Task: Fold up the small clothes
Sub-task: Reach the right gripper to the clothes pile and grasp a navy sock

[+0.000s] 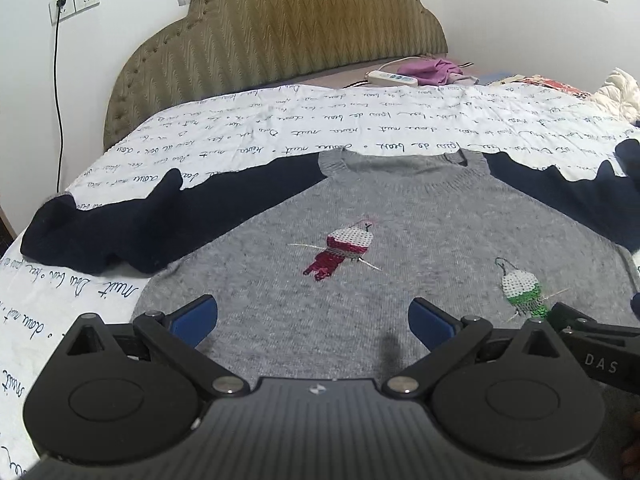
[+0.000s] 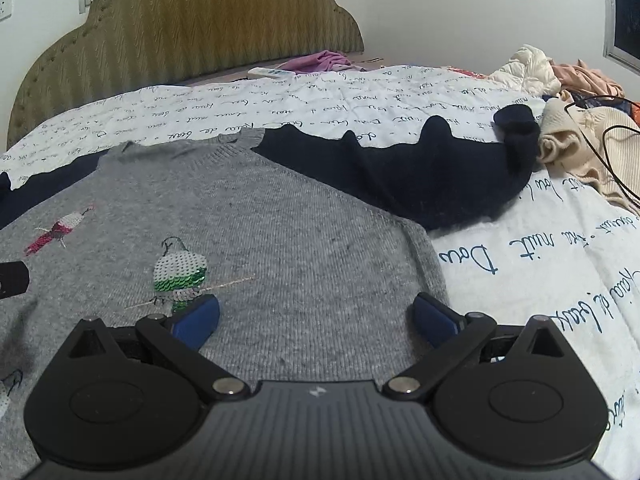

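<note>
A small grey knit sweater with dark navy sleeves lies flat, front up, on the bed. It carries sequin birds, one red and white and one green and white. Its left sleeve is rumpled out to the left; its right sleeve stretches toward a pile of clothes. My left gripper hovers open over the sweater's lower left part. My right gripper hovers open over the lower right part, near the side seam. Neither holds anything. Part of the right gripper shows in the left wrist view.
The bed has a white sheet with blue script and a padded olive headboard. A power strip and a purple garment lie near the headboard. A pile of cream and pink clothes with a black cable sits at the right.
</note>
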The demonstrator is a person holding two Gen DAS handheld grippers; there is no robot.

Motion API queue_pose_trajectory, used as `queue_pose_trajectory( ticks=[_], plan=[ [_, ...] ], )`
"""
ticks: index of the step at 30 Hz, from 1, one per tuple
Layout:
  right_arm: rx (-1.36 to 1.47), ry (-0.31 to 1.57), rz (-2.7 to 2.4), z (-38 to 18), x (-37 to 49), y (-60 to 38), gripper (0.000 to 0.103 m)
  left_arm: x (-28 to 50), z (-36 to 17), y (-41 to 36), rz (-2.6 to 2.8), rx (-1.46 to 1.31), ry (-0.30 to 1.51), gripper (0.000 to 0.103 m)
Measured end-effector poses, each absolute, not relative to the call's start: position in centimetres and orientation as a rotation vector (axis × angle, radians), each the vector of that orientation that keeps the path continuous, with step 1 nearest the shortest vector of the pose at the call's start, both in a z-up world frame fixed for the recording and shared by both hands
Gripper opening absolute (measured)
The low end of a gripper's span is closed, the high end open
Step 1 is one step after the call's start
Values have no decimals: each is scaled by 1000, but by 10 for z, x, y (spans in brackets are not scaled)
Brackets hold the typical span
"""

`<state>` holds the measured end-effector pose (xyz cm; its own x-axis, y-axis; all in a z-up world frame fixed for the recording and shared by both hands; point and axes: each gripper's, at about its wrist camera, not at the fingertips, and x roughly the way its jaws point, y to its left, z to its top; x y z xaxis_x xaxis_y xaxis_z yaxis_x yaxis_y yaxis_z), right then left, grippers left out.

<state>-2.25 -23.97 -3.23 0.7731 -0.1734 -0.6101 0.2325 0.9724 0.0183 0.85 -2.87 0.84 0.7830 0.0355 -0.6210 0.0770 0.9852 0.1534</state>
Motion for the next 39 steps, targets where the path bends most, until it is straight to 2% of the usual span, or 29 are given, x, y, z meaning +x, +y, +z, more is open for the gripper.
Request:
queue_pose_trajectory(
  ticks=[11, 15, 18, 27, 35, 39],
  plan=[
    [56, 671, -163, -21, -22, -247, 103, 11, 11, -24, -32, 181, 676, 103],
    [83, 566, -195, 10, -29, -290, 103, 17, 16, -24, -38, 188, 678, 103],
    [137, 572, -240, 31, -18, -343, 103, 22, 18, -29, -46, 181, 680, 103],
    [-25, 630, -426, 51, 80, -456, 103, 33, 12, -50, -91, 202, 708, 103],
    [-139, 783, -529, 16, 181, -516, 103, 57, 8, -52, -61, 222, 724, 103],
    [-308, 839, -556, -3, 213, -515, 103, 70, 5, -53, -55, 212, 741, 103]
  ],
)
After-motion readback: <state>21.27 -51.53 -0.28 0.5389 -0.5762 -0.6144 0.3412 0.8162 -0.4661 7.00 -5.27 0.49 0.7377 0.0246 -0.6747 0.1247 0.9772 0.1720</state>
